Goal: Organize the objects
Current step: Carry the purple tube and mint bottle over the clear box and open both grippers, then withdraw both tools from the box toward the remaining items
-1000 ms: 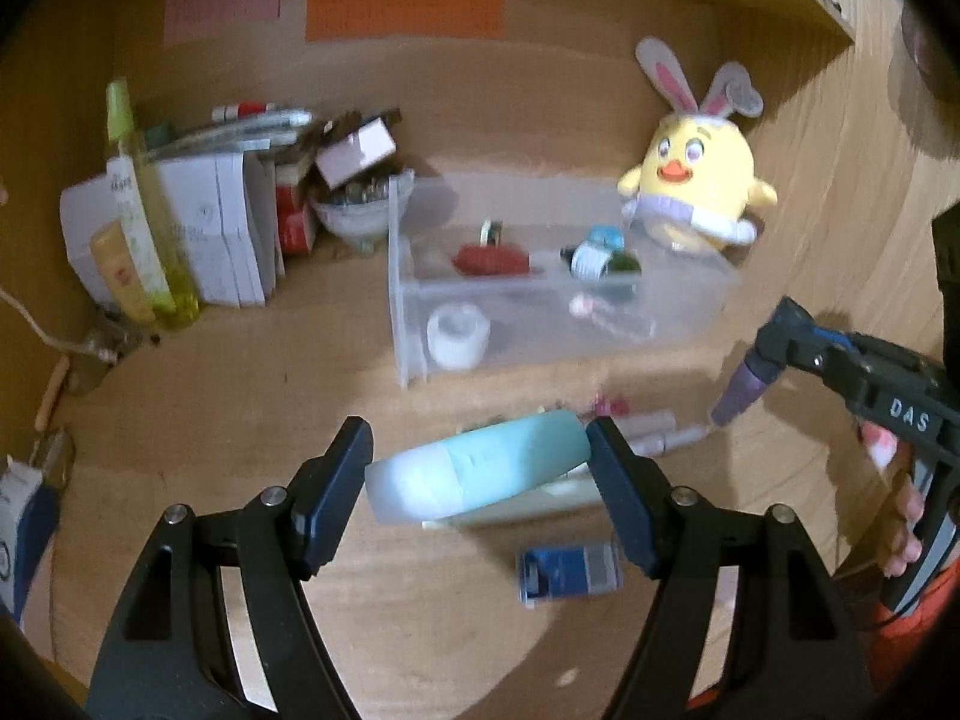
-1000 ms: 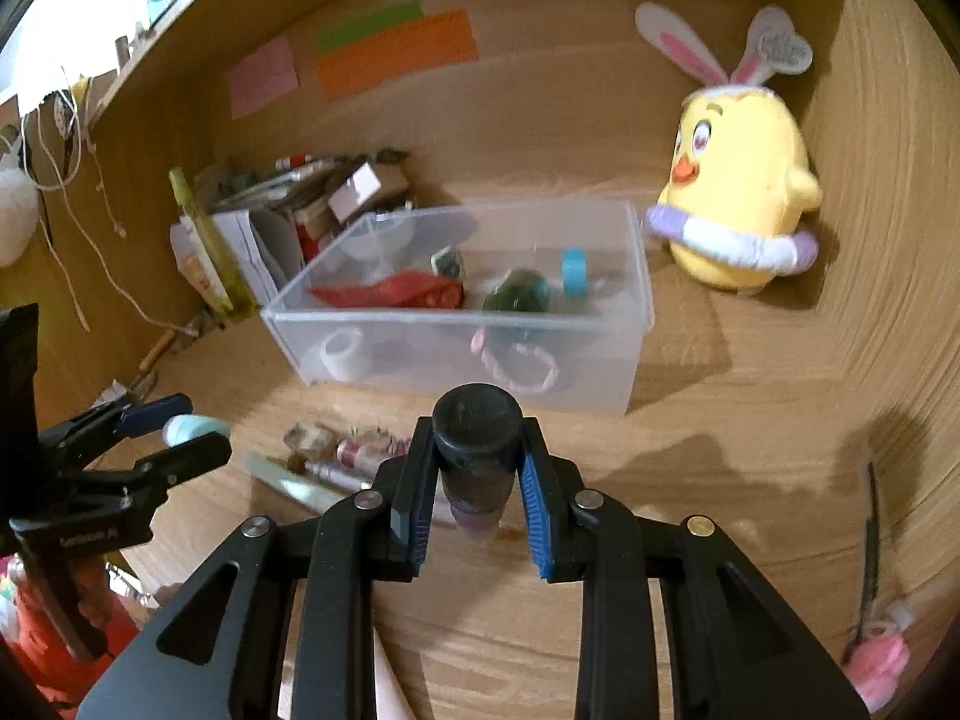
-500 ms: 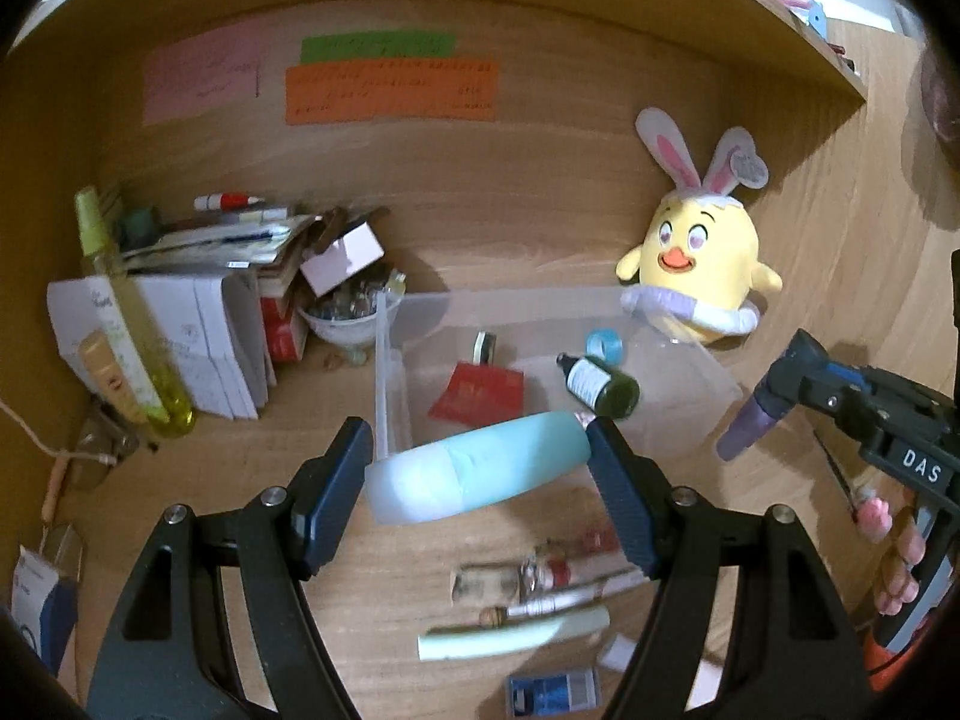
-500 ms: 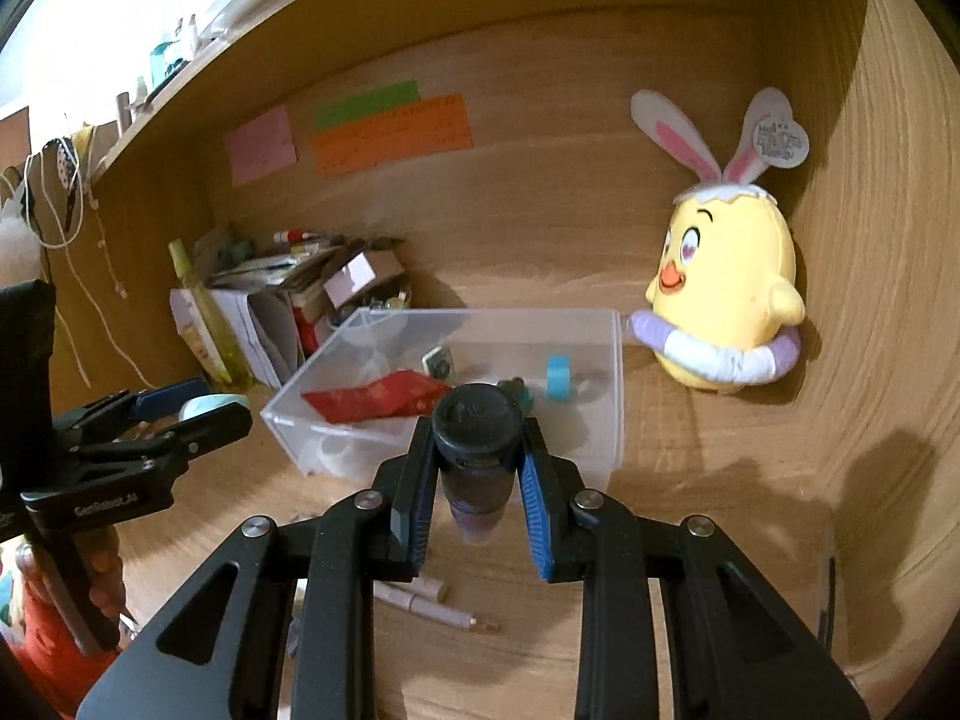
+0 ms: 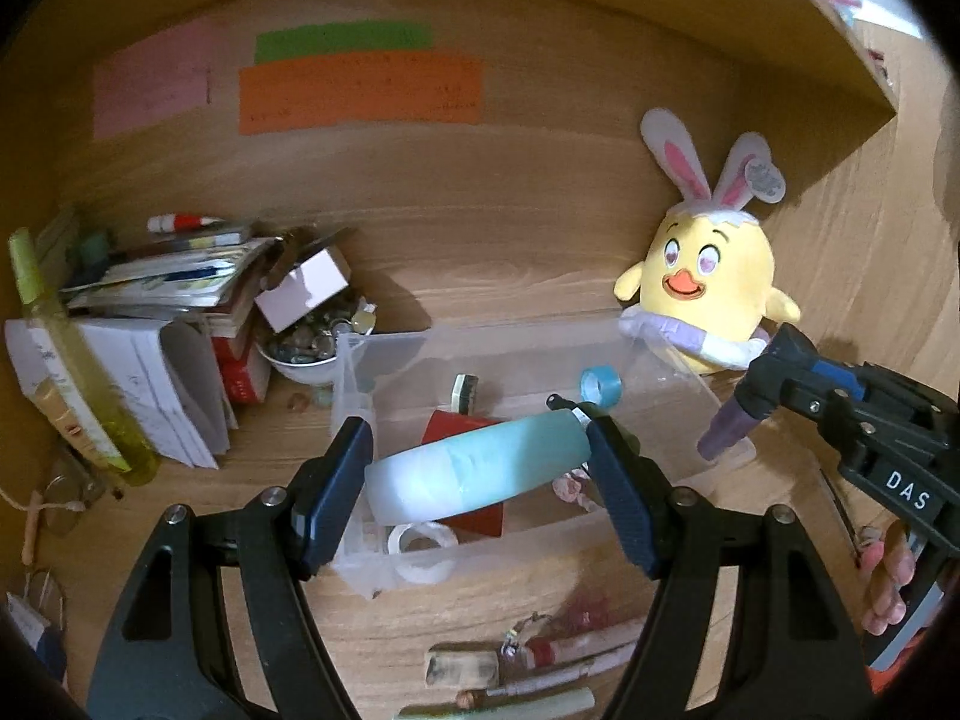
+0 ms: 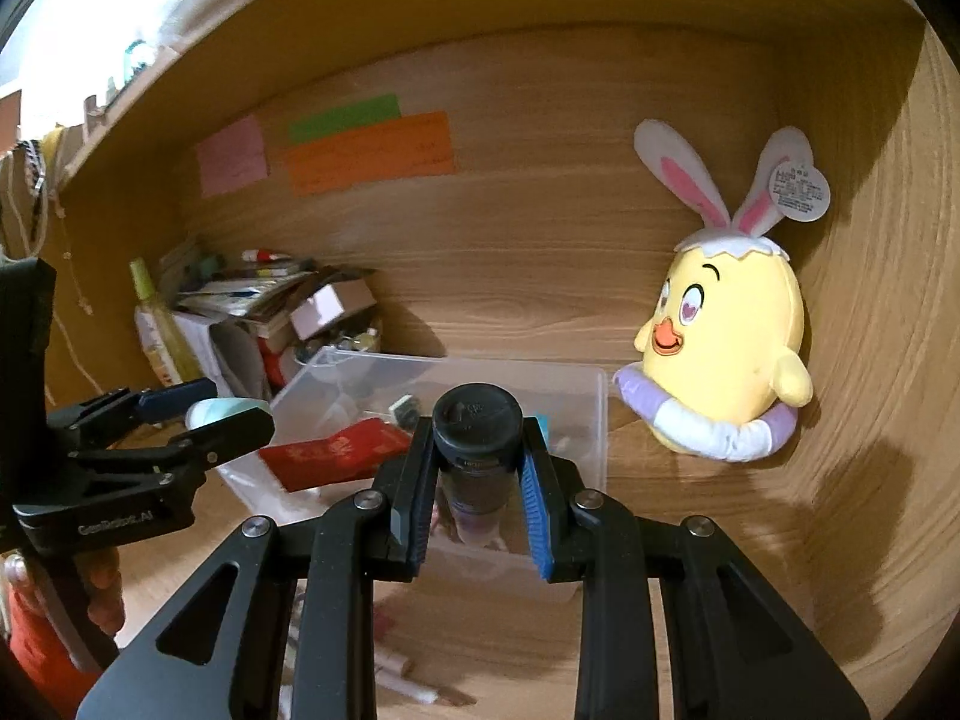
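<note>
My left gripper (image 5: 480,468) is shut on a pale teal tube (image 5: 474,471), held crosswise above the near part of a clear plastic bin (image 5: 354,348). The bin holds a red packet (image 5: 456,429), a blue tape roll (image 5: 600,385), a white tape roll (image 5: 420,543) and other small items. In the right wrist view my right gripper (image 6: 477,501) is shut on a small purple bottle with a black cap (image 6: 477,420), raised over the bin's (image 6: 591,420) near wall. The same bottle (image 5: 729,429) hangs over the bin's right end in the left wrist view, gripped by the right gripper (image 5: 774,378).
A yellow bunny-eared plush (image 5: 708,282) stands behind the bin at the right. Stacked papers, a box, a bowl of small bits (image 5: 300,348) and a yellow-green bottle (image 5: 72,360) crowd the back left. Pens and tubes (image 5: 540,660) lie on the wooden desk in front of the bin.
Both grippers have risen and moved forward from the loose items on the desk to over the bin, each keeping its hold. The bin now lies directly under them.
</note>
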A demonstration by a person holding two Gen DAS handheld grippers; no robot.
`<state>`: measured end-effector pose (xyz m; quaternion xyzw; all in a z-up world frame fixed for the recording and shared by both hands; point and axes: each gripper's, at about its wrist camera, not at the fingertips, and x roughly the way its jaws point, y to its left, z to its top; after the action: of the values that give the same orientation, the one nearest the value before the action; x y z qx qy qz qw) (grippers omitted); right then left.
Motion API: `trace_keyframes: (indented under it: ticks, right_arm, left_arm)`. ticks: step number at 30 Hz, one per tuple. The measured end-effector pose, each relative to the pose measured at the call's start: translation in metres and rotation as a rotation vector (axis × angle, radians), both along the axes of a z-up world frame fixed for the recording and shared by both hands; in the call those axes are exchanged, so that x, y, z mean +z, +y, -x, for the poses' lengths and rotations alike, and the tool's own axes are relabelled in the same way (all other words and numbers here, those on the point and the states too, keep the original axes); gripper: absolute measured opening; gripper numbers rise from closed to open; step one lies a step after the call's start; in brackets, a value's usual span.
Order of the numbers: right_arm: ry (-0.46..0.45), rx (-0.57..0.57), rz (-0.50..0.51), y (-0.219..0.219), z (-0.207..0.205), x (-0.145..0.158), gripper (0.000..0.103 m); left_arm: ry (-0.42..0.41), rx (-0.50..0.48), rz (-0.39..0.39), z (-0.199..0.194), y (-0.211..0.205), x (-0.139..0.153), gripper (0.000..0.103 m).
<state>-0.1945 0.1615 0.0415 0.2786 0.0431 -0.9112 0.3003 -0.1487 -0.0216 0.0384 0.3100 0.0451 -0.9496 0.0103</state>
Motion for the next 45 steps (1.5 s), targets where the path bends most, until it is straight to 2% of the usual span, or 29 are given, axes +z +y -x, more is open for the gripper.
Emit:
trace_keyframes:
  ticks: [3,8,15,24,29,31,36,40,45]
  right_arm:
    - [-0.021,-0.007,-0.030,-0.002,0.011,-0.008,0.024]
    - [-0.045,-0.033,-0.082,-0.004,0.025,-0.022,0.024]
    - [-0.077,-0.035,-0.136,-0.013,0.037,-0.041,0.024]
    - [-0.090,0.013,-0.196,-0.038,0.035,-0.053,0.024]
    - [-0.092,0.028,-0.209,-0.051,0.033,-0.055,0.024]
    - [-0.103,0.036,-0.206,-0.053,0.033,-0.055,0.025]
    - [-0.112,0.029,-0.186,-0.051,0.032,-0.051,0.039]
    - [-0.089,0.018,-0.169,-0.043,0.027,-0.043,0.055]
    - [-0.045,0.013,-0.155,-0.037,0.014,-0.030,0.068]
  left_arm:
    - [-0.020,0.035,0.012,0.015,-0.003,-0.010,0.073]
    - [-0.078,0.031,-0.008,0.035,-0.007,-0.028,0.073]
    - [-0.122,0.009,0.026,0.050,0.000,-0.043,0.073]
    - [-0.199,-0.017,-0.025,0.062,-0.005,-0.059,0.073]
    - [-0.197,-0.030,-0.020,0.058,-0.003,-0.056,0.073]
    - [-0.188,-0.035,-0.019,0.055,-0.002,-0.053,0.077]
    - [-0.156,-0.029,-0.009,0.046,-0.002,-0.044,0.080]
    - [-0.128,-0.026,-0.017,0.036,-0.006,-0.036,0.090]
    - [-0.100,-0.022,-0.028,0.022,-0.011,-0.028,0.093]
